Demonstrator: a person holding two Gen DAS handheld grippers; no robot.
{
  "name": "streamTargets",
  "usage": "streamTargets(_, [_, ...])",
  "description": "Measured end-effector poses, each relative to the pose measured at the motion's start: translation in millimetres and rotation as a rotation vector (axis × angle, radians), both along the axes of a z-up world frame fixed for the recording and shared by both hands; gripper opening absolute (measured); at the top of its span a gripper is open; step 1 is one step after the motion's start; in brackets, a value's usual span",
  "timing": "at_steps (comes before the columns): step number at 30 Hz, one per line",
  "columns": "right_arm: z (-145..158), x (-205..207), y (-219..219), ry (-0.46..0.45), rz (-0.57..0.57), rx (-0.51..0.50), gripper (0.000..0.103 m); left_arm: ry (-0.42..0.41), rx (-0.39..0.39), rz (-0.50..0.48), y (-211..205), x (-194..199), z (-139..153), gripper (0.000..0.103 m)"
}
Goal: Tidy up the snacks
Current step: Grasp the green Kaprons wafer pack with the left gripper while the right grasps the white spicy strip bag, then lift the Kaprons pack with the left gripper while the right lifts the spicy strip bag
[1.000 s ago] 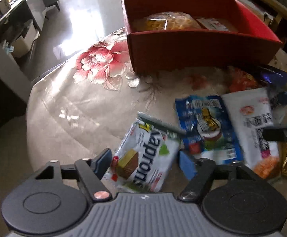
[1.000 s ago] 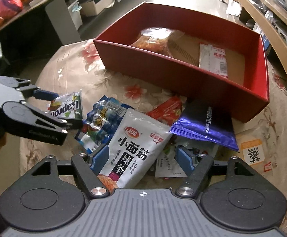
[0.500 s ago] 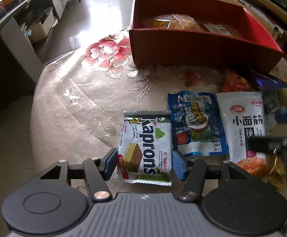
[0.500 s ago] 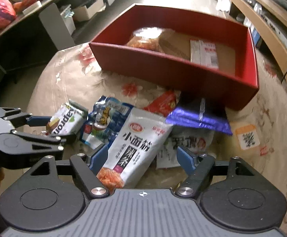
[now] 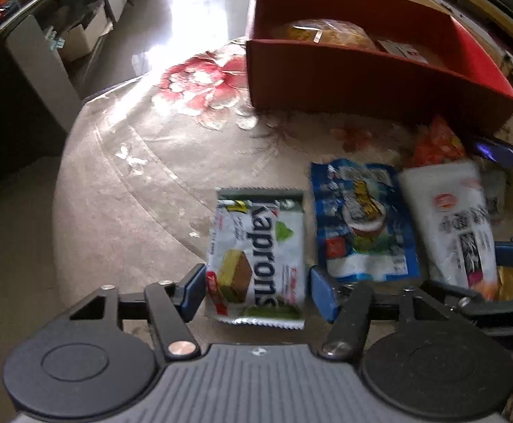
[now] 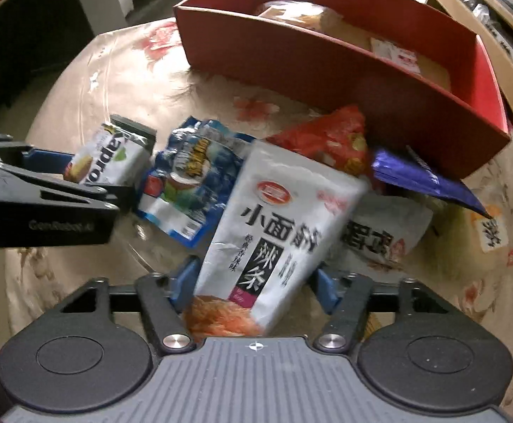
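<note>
My left gripper is shut on the white-and-green Kaprons wafer pack, its blue pads on both side edges; it also shows in the right wrist view. My right gripper stands open around the lower end of a white spicy-strip pouch, which tilts up; I cannot tell whether the pads touch it. A blue coconut snack bag lies between the two packs. The red box at the back holds a yellow snack bag and a flat packet.
A red-orange packet, a purple pouch and a white bag lie before the box on the round floral table. The table edge drops off at left. Desks and shelves stand beyond.
The left gripper narrowed onto the Kaprons pack, now straight between its pads. The right gripper moved in and lower around the white pouch, whose far end now tilts up.
</note>
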State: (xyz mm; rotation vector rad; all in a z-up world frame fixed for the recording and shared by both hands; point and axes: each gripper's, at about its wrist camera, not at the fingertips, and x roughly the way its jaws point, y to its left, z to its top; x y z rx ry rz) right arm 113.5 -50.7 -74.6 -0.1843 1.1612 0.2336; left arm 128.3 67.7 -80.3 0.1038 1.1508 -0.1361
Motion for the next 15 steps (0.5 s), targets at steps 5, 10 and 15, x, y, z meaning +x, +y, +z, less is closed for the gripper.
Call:
streamTargets(5, [1, -20, -14, 0.027, 0.006, 0.013, 0.052, 0.023, -0.023, -0.026, -1, -15, 1, 0.059])
streamTargets(10, [3, -44, -27, 0.048, 0.026, 0.027, 0.053, 0.023, -0.028, -0.012, -2, -22, 0, 0.06])
streamTargets(15, [6, -46, -34, 0.03, 0.007, 0.06, 0.067, -0.002, -0.011, 0.028, -7, -10, -3, 0.071])
